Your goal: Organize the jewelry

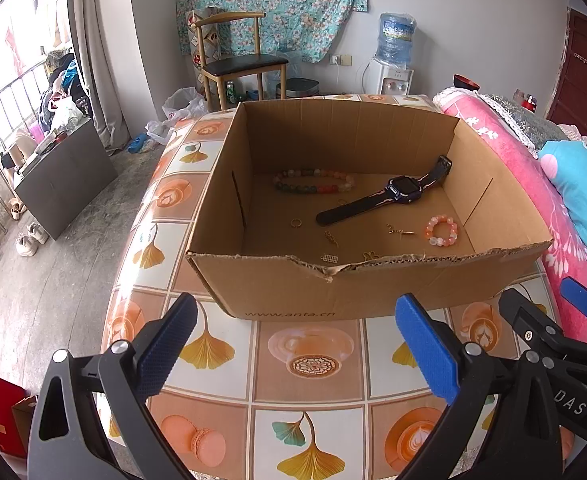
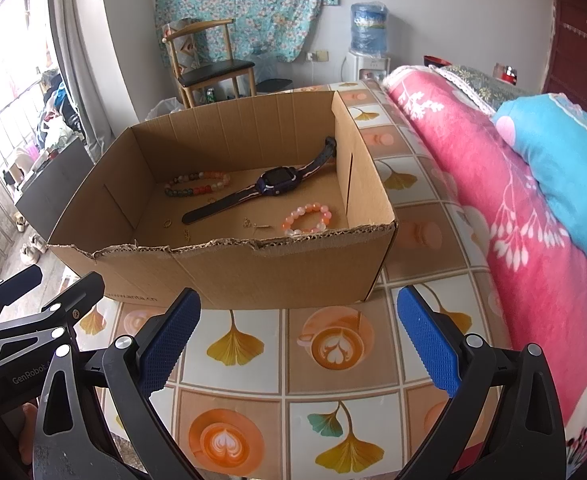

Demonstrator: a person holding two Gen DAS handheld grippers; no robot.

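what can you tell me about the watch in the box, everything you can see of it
The watch is a dark smartwatch with a squarish purple-edged case and a blank dark screen. Its black strap, edged with pinkish trim, looks like rubber and is unbuckled, stretched almost straight. It lies diagonally on the floor of the cardboard box, the far strap end rising against the right wall. It sits between the multicoloured bead bracelet and the pink bead bracelet, touching neither.

The left gripper [image 1: 297, 346] is held low at the near edge of the scene, its two blue-padded fingers [image 1: 425, 346] spread wide apart and pointing toward the far side, with nothing between them. The right gripper [image 2: 299, 340] sits just beside it on the right, level with it and aimed the same way, its jaws equally wide and holding nothing. Each gripper shows at the edge of the other's wrist view, close but apart.
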